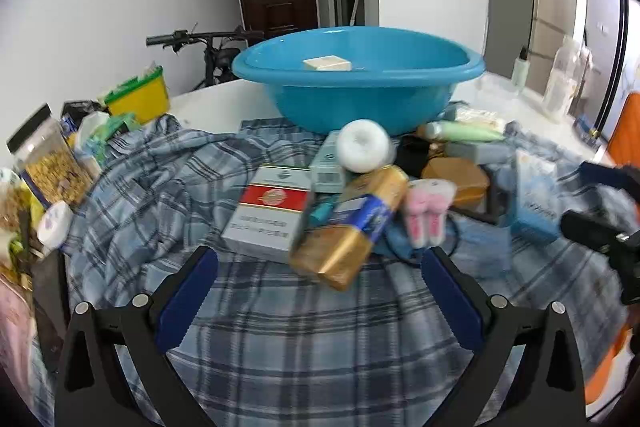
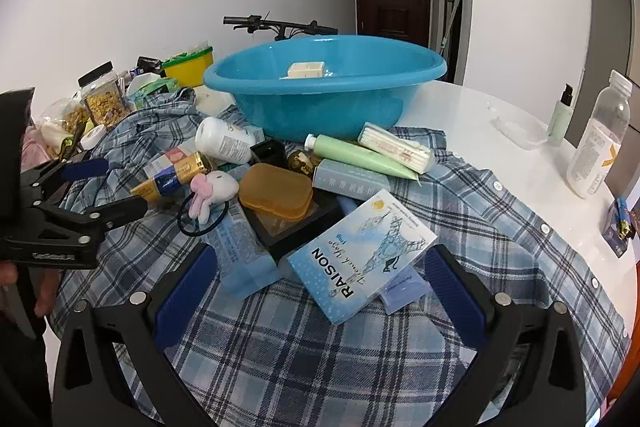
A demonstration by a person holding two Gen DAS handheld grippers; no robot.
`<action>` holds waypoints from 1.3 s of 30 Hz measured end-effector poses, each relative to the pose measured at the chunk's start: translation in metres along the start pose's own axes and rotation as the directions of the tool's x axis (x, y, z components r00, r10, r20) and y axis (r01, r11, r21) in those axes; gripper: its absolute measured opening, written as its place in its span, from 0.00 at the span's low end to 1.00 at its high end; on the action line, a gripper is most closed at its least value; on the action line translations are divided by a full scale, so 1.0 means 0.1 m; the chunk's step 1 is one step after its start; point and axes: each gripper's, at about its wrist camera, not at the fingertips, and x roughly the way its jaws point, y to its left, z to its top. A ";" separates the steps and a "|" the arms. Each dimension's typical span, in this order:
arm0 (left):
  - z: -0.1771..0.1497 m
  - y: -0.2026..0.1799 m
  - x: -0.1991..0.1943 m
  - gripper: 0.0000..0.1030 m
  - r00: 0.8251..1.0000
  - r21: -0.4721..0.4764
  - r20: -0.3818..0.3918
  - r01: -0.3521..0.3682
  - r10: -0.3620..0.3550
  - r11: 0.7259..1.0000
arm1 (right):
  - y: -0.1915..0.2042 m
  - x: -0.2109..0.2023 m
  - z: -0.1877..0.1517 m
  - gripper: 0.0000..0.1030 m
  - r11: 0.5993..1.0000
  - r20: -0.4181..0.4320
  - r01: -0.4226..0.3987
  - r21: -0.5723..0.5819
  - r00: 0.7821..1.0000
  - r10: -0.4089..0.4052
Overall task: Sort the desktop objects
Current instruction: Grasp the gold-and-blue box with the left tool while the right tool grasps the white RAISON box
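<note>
A pile of small items lies on a blue plaid shirt [image 2: 304, 355] in front of a blue basin [image 1: 356, 83]; the basin [image 2: 324, 87] holds a cream box [image 2: 306, 70]. My left gripper [image 1: 318, 263] is open and empty, just short of a red-and-white carton [image 1: 270, 213] and a gold tube [image 1: 352, 231]. My right gripper [image 2: 320, 263] is open and empty, its fingers either side of a light blue RAISON box [image 2: 360, 259]. The left gripper also shows in the right wrist view [image 2: 108, 187], open beside the gold tube [image 2: 176, 175] and a pink plush toy [image 2: 212, 191].
An amber soap case [image 2: 276, 191], green tube [image 2: 356, 155], white bottle [image 2: 224, 141] and cotton swab box [image 2: 396, 147] lie in the pile. Snack jars [image 2: 102, 99] and a yellow tub [image 2: 188, 67] stand left. Bottles [image 2: 596, 139] stand right on the white table [image 2: 472, 111].
</note>
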 end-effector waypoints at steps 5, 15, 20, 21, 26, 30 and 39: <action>0.01 0.04 0.04 1.00 1.000 -0.010 0.002 0.024 -0.024 1.000 | 0.00 0.04 0.00 1.00 1.000 -0.009 0.006 0.006 1.000 -0.006; 0.05 0.02 0.19 0.90 1.000 -0.005 -0.009 0.021 -0.021 1.000 | -0.02 0.06 0.06 1.00 1.000 0.000 0.005 -0.007 1.000 -0.005; 0.04 0.04 0.37 0.58 0.998 -0.010 -0.063 0.028 -0.028 1.000 | -0.05 0.10 0.08 1.00 1.000 -0.001 -0.014 0.007 1.000 0.014; 0.02 0.04 0.40 0.58 0.997 -0.005 -0.072 0.032 -0.033 0.999 | -0.04 0.11 0.07 1.00 1.000 -0.004 -0.013 0.005 1.000 0.013; 0.01 -0.03 0.45 0.38 0.998 0.021 -0.057 0.008 -0.007 1.000 | -0.05 0.15 0.03 1.00 1.000 -0.007 -0.016 0.007 1.000 0.016; 0.01 0.02 0.38 0.23 0.997 -0.017 -0.050 0.061 -0.062 0.998 | -0.11 0.17 0.01 1.00 1.000 -0.008 -0.015 0.018 1.000 0.015; 0.00 -0.01 0.13 0.22 0.995 -0.072 0.017 0.104 -0.103 0.992 | -0.37 0.02 -0.05 1.00 0.999 0.013 0.011 0.045 1.000 -0.011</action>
